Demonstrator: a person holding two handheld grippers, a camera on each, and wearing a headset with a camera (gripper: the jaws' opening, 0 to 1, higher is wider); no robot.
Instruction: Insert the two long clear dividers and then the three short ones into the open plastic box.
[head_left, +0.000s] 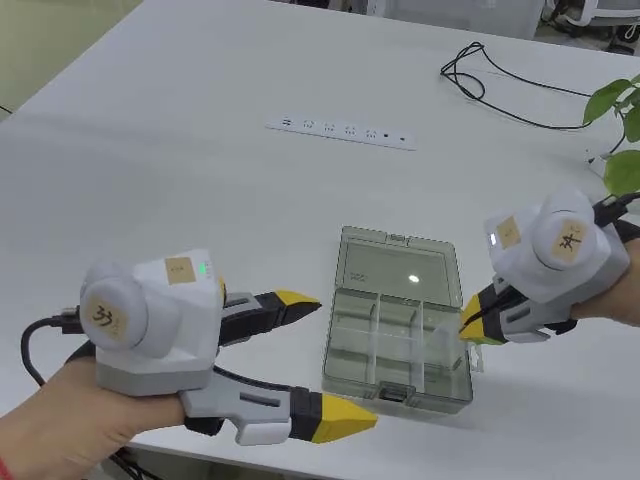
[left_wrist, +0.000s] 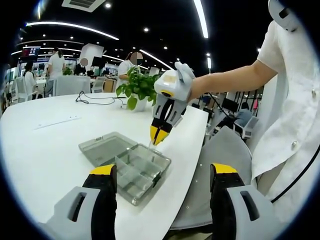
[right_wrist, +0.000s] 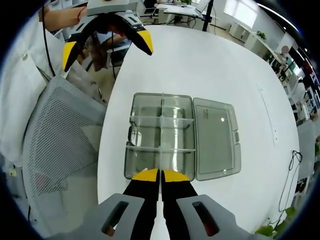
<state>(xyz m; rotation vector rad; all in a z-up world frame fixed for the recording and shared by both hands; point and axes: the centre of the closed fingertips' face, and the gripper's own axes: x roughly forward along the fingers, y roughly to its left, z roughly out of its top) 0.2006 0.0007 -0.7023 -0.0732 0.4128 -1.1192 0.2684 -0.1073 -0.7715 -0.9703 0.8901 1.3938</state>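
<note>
- The box (head_left: 333, 340) lies open on the white table (head_left: 150, 150), near its near edge, between the two grippers. Its lid (head_left: 397, 265) lies flat on the far side.
- Clear dividers already stand in the tray and split it into compartments. In the right gripper view one line runs the length of the tray and two cross it.
- The right gripper (head_left: 472, 328) is at the right side of the box, with its yellow tips pointing down and left over the tray's right edge. Its jaws are pressed together.
- They pinch a clear divider (head_left: 455, 345), which hangs below the tips at the tray's right wall. Whether its lower edge sits in a slot cannot be told.
- The left gripper (head_left: 320, 360) is held left of the box, apart from it, above the near table edge. Its jaws are spread wide with nothing between them.
- On the far side a white power strip (head_left: 340, 131) lies flat. A black cable (head_left: 490, 85) loops at far right, beside a green plant (head_left: 620, 140).
</note>
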